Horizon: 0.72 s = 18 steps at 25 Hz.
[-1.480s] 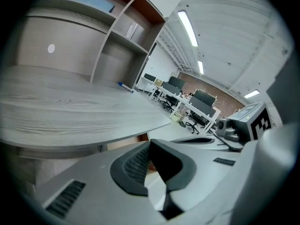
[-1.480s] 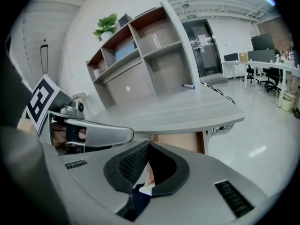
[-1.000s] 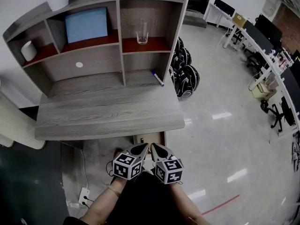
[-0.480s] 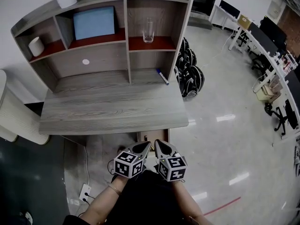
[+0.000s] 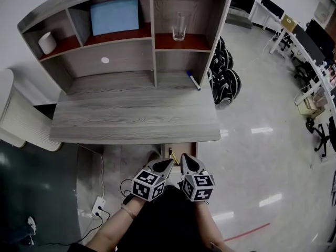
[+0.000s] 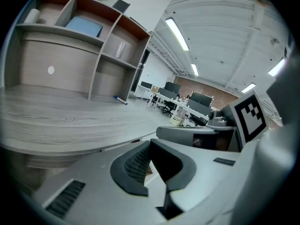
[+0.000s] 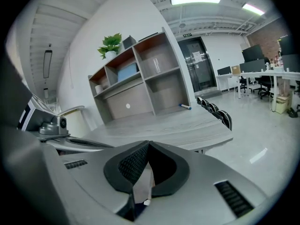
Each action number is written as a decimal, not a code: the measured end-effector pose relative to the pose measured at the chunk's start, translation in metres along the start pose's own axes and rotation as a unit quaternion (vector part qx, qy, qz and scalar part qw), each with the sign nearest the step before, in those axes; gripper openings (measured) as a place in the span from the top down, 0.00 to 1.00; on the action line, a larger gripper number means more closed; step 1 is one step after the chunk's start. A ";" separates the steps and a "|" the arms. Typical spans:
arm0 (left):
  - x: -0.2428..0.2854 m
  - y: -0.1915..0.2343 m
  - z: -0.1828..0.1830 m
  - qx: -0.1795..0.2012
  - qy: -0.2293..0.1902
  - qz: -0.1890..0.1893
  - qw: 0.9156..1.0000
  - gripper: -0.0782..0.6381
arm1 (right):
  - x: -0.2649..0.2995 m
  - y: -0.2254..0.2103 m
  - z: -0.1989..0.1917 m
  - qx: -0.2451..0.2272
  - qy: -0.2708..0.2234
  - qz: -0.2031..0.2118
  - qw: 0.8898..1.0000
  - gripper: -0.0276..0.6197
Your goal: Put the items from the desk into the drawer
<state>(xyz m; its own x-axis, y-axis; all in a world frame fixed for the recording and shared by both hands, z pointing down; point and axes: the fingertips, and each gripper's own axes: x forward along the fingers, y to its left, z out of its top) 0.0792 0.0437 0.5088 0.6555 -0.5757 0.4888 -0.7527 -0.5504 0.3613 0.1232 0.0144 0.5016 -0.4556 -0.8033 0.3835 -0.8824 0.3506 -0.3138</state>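
A blue marker pen (image 5: pixel 193 81) lies at the back right of the grey desk (image 5: pixel 131 121), under the hutch; it also shows in the left gripper view as the pen (image 6: pixel 121 100) and in the right gripper view as the pen (image 7: pixel 186 107). A light wooden drawer (image 5: pixel 176 151) pokes out below the desk's front edge. My left gripper (image 5: pixel 168 163) and right gripper (image 5: pixel 184 157) hang side by side in front of it, low by the person's lap. Both are shut with nothing between the jaws: left gripper (image 6: pixel 149 145), right gripper (image 7: pixel 148 145).
The hutch holds a clear glass (image 5: pixel 180 27), a blue panel (image 5: pixel 114 14) and a white cup (image 5: pixel 47 42). A white chair (image 5: pixel 16 118) stands left of the desk. Black round objects (image 5: pixel 226 80) are stacked on the floor at its right. A power strip (image 5: pixel 98 207) lies on the floor.
The head view has swung, so the desk sits further right and lower in frame. Both grippers stay shut and close together, a little lower right in the picture.
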 end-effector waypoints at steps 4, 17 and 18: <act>0.010 0.007 0.007 0.001 0.006 -0.005 1.000 0.85 | 0.006 -0.015 0.002 0.031 -0.004 -0.011 0.999 0.95; 0.072 0.030 0.050 0.015 0.019 -0.024 0.999 0.85 | 0.043 -0.076 0.041 0.016 -0.004 -0.048 0.999 0.95; 0.076 0.033 0.056 0.015 0.016 -0.024 0.999 0.85 | 0.049 -0.080 0.048 0.011 -0.007 -0.049 0.999 0.95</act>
<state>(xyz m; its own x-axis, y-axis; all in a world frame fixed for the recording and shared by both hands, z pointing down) 0.1075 -0.0521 0.5138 0.6888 -0.5279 0.4969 -0.7172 -0.5960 0.3610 0.1765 -0.0762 0.5040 -0.3657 -0.8397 0.4014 -0.9196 0.2594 -0.2950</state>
